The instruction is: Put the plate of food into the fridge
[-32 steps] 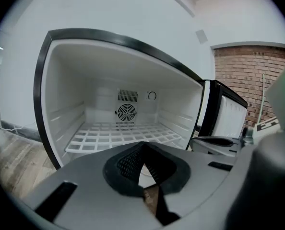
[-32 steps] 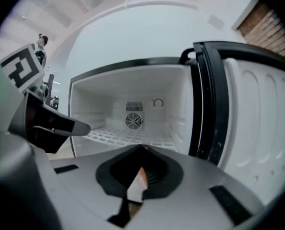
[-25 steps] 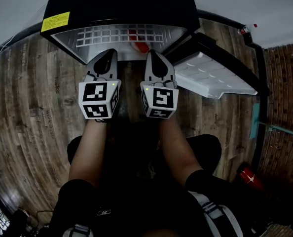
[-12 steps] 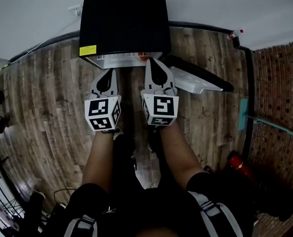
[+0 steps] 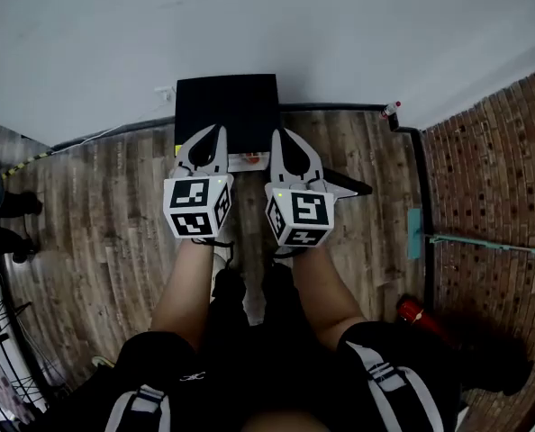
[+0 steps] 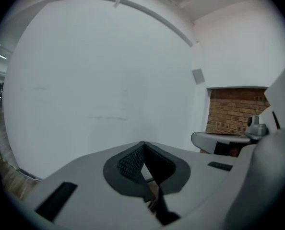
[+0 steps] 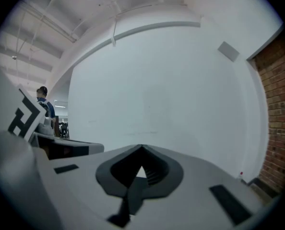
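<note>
Black, box-shaped compact fridge [image 5: 227,106]: on the floor against the far wall, seen from above at the centre of the head view. Its white-lined fridge door [image 5: 347,187] is swung open to the right.

Plate of food: cannot be made out as such. Only a small reddish patch [image 5: 248,158] shows at the fridge's open near front, between the two gripper tips.

Left gripper [image 5: 215,135]: pale grey two-jaw tool with a black-and-white marker cube, held left of centre above the fridge's near edge. In its own view [image 6: 142,146] the jaws meet tip to tip with nothing between them.

Right gripper [image 5: 281,139]: same make, just beside the left one. In its own view [image 7: 141,150] the jaws are closed together and empty.

Brown wood-plank floor [image 5: 96,205]: around the fridge.

Plain white wall [image 5: 249,25]: far side; both gripper views face it.

Red brick wall [image 5: 493,178]: right side.

Red fire extinguisher [image 5: 413,312]: on the floor, near right, beside the brick wall.
</note>
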